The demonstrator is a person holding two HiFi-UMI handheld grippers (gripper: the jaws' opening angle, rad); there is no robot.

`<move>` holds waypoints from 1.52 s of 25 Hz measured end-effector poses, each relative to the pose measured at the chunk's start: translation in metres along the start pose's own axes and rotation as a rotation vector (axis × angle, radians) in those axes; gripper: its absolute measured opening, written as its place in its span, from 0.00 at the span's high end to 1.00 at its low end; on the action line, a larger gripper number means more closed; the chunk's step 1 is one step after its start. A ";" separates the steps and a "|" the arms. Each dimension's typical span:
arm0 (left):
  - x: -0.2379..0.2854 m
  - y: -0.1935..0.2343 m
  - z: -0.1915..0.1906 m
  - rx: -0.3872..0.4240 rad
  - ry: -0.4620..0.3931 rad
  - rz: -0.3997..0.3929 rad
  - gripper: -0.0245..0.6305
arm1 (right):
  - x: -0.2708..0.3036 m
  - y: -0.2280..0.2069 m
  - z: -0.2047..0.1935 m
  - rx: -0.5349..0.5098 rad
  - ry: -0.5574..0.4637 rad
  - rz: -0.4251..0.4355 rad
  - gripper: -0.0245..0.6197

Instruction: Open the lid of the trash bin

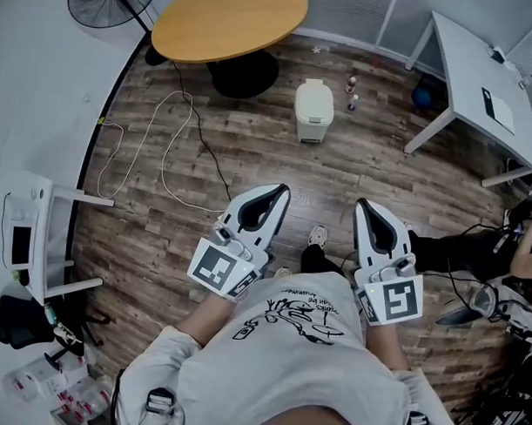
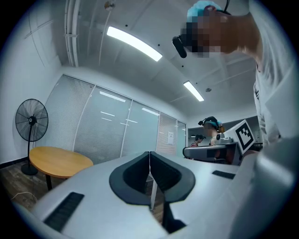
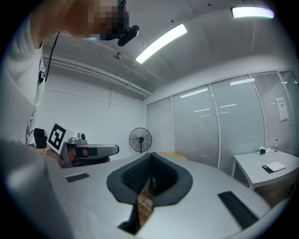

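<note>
I am looking steeply down from the head camera onto a wood-plank floor [image 1: 251, 146]. The trash bin [image 1: 314, 111], small and pale, stands upright on that floor with its lid down.

Far left of the trash bin, a black standing fan [image 1: 112, 3] is at the wall. Just left of the trash bin and a little beyond it is a round wooden bench [image 1: 229, 21] on a dark foot. A thin white cable [image 1: 164, 151] loops over the planks to the left of the trash bin.

The left gripper [image 1: 278, 193] is held out level, on my side of the trash bin and slightly left of it, well apart from it. In the left gripper view its two dark jaws are pressed together along one seam, with nothing between them.

Two small bottles [image 1: 352, 92] stand just right of the trash bin.

The right gripper [image 1: 364, 207] is also level, on my side of the trash bin and slightly right of it, well apart from it. In the right gripper view its jaws meet edge to edge and pinch nothing.

Right of the trash bin stands a white bench [image 1: 475, 79] with a few small things on top, too small for me to tell.
</note>
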State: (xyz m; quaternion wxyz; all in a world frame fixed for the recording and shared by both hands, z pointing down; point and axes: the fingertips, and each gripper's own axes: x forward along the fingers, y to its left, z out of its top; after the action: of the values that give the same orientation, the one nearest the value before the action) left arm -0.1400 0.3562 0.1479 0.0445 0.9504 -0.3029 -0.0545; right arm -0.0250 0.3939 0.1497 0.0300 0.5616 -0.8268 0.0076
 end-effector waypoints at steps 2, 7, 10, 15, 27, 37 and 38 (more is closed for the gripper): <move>0.017 0.003 0.000 0.000 0.001 0.000 0.93 | 0.007 -0.016 0.002 -0.001 -0.004 -0.001 0.95; 0.061 0.006 -0.001 0.003 0.005 -0.007 0.93 | 0.022 -0.055 0.003 0.007 -0.004 0.000 0.95; 0.086 0.008 -0.001 0.006 0.005 -0.006 0.93 | 0.030 -0.078 0.001 0.013 0.000 0.001 0.95; 0.121 0.015 -0.005 0.012 0.009 0.005 0.93 | 0.045 -0.112 -0.002 0.017 0.000 0.013 0.95; 0.181 0.030 -0.012 0.008 0.014 0.042 0.93 | 0.077 -0.167 -0.008 0.014 0.022 0.061 0.95; 0.199 0.049 -0.018 -0.002 0.030 0.057 0.93 | 0.098 -0.182 -0.011 0.022 0.032 0.074 0.95; 0.202 0.051 -0.019 -0.003 0.030 0.055 0.93 | 0.101 -0.184 -0.011 0.022 0.032 0.071 0.95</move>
State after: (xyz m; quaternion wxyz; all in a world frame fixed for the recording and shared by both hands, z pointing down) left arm -0.0028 0.1982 0.1570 0.0520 0.9424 -0.3281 -0.0397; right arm 0.1097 0.2329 0.1628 0.0367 0.5320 -0.8455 0.0270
